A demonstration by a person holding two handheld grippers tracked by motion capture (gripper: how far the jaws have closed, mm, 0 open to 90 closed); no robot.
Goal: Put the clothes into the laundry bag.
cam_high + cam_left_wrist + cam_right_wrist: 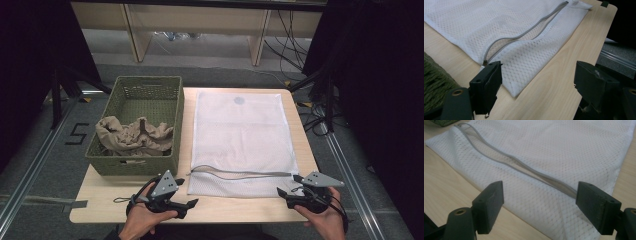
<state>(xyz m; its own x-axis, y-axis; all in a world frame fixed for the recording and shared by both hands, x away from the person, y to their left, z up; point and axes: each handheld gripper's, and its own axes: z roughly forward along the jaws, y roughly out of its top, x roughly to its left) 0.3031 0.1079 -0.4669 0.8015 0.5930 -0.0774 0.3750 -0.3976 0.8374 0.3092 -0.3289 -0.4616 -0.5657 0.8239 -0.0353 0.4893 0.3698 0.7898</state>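
Tabletop (240,207): both grippers gape wide, empty, beside mesh bag (240,135).

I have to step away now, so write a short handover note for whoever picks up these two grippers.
Left gripper: open, holding nothing, at the near left corner of the mesh bag.
Right gripper: open, holding nothing, at the bag's near right corner.
The bag lies flat on the table, its zipper partly open along the near edge.
The beige clothes sit bunched in the green basket, left of the bag.
Done: nothing moved into the bag.
Left, probably: spread the zipper opening, put the clothes in, zip shut.
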